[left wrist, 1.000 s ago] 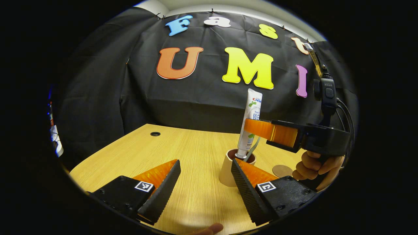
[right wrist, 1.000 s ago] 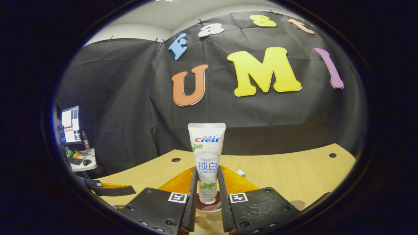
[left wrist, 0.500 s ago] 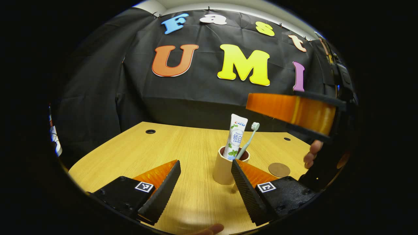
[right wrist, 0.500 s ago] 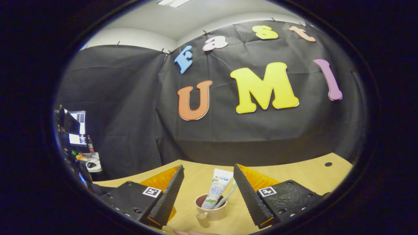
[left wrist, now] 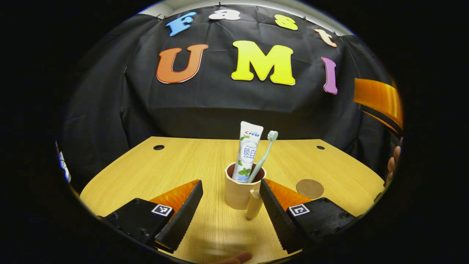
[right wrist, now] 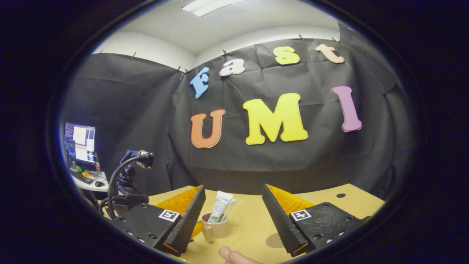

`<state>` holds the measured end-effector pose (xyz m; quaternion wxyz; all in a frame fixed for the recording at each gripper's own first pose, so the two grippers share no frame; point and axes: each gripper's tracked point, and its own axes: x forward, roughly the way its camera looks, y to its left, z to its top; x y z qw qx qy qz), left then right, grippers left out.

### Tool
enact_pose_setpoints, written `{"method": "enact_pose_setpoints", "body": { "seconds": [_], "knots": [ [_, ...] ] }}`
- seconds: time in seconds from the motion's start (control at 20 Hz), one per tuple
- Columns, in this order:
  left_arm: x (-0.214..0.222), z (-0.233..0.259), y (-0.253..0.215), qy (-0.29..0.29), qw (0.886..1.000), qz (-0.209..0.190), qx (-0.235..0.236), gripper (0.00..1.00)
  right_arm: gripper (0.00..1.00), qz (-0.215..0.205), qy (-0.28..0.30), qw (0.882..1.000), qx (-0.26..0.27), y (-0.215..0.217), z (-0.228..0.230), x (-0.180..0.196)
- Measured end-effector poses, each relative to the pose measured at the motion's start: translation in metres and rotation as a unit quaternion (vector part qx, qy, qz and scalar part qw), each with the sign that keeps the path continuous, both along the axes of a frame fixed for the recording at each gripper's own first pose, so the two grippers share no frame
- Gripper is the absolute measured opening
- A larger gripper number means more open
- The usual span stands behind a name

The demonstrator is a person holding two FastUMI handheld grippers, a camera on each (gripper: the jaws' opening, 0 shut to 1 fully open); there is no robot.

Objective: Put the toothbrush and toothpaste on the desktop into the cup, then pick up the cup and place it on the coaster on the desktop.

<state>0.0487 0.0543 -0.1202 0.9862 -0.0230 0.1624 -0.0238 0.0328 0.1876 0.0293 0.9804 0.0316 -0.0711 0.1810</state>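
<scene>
The cup stands upright on the desk, its handle turned toward the left gripper's camera. Inside it the toothpaste stands nearly upright with its flat crimped end up, and the toothbrush leans just beside it, on the right in the left gripper view, bristle head at the top. Both rise well above the rim. The coaster, a flat brown disc, lies on the desk to the right of the cup in that view, near it but apart from it, with nothing on it. The left gripper hangs low over the near edge of the desk with its fingers spread wide; the cup sits between them and a little beyond the tips, closer to the right finger, whose edge overlaps the handle in the view, though I cannot tell whether they touch. The right gripper is held higher and farther back, its fingers also spread wide and gripping nothing; in its own view the cup sits small near the left finger, with the coaster partly hidden behind the right finger. In the left gripper view part of the right gripper shows at the far right edge, above fingers of the hand that holds it. A fingertip shows at the bottom of the right gripper view. Two small round holes mark the desk's far corners
</scene>
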Motion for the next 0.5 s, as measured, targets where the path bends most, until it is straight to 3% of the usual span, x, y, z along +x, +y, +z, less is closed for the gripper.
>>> {"method": "enact_pose_setpoints", "body": {
  "seconds": [0.35, 0.5],
  "knots": [
    [0.012, 0.003, -0.011, 0.026, 0.999, 0.013, 0.04, 0.99, 0.94, -0.025, -0.016, 1.0, -0.001, -0.075, -0.015, -0.056],
    [0.017, 0.0, -0.015, 0.051, 0.998, 0.023, 0.022, 0.98, 0.94, -0.033, -0.015, 0.999, 0.009, -0.1, -0.021, -0.068]
  ]
}}
